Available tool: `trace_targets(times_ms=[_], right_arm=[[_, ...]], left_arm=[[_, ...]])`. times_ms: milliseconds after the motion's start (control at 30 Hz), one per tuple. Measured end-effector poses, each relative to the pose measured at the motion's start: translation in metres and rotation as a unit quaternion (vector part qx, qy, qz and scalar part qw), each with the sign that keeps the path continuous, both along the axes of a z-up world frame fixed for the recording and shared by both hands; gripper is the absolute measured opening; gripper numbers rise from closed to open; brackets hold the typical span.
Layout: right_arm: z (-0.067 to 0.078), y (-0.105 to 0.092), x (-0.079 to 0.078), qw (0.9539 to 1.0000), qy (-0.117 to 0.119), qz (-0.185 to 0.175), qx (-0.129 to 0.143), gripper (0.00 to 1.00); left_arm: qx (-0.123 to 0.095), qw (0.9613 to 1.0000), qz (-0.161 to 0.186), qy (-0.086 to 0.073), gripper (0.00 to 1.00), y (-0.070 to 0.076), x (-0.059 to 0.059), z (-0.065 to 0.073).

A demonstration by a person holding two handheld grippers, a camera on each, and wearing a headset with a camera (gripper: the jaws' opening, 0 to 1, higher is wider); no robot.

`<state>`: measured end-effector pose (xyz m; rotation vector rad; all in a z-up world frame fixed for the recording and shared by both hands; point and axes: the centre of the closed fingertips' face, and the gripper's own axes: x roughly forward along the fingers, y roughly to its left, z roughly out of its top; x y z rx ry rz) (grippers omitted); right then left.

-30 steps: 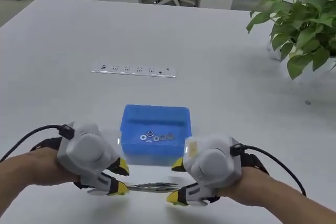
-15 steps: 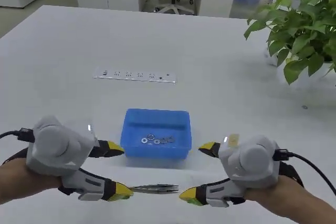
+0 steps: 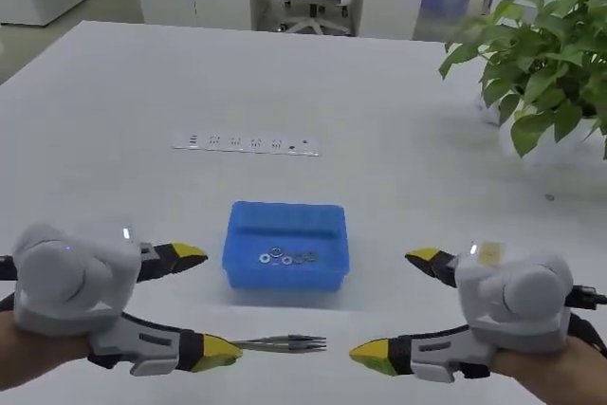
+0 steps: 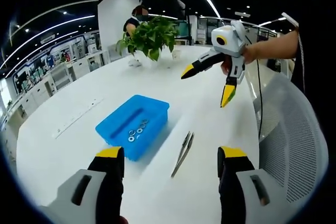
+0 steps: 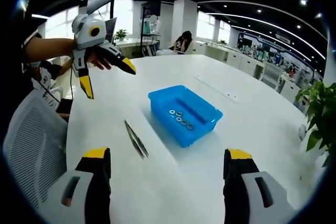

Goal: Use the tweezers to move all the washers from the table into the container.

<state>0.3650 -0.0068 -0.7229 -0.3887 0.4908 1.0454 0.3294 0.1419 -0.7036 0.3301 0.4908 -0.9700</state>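
Left gripper [image 3: 216,302] and right gripper [image 3: 384,304] moved apart, tweezers [image 3: 285,341] between

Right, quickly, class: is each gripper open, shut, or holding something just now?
Left gripper: open, holding nothing.
Right gripper: open, holding nothing.

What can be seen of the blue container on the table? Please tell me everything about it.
The blue container is a shallow rectangular tray, plastic by its look, open on top with no lid. It stands flat and upright on the white table. Inside, on its floor, a few small metal washers lie in a short row. Nothing else touches it; the tweezers lie on the table beside it, apart.
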Motion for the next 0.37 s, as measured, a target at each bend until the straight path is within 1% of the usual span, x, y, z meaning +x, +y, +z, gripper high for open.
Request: trace_targets(times_ms=[100, 233, 300, 367], right_arm=[[0.0023, -0.0003, 0.0007, 1.0000, -0.002, -0.004, 0.004, 0.93], [0.0027, -0.0008, -0.0003, 1.0000, -0.008, 0.000, 0.002, 1.00], [0.0032, -0.0009, -0.0028, 1.0000, -0.007, 0.001, 0.003, 1.00], [0.0024, -0.0017, -0.0041, 1.0000, -0.005, 0.001, 0.004, 1.00]], left_arm=[[-0.010, 0.9998, 0.014, -0.008, 0.84, 0.0044, 0.0001, 0.0052], [-0.019, 0.9994, 0.027, -0.013, 0.91, 0.0071, 0.0011, 0.0091], [-0.018, 0.9992, 0.031, -0.016, 0.95, 0.0082, 0.0017, 0.0105], [-0.020, 0.9991, 0.033, -0.017, 0.96, 0.0086, 0.0020, 0.0120]])
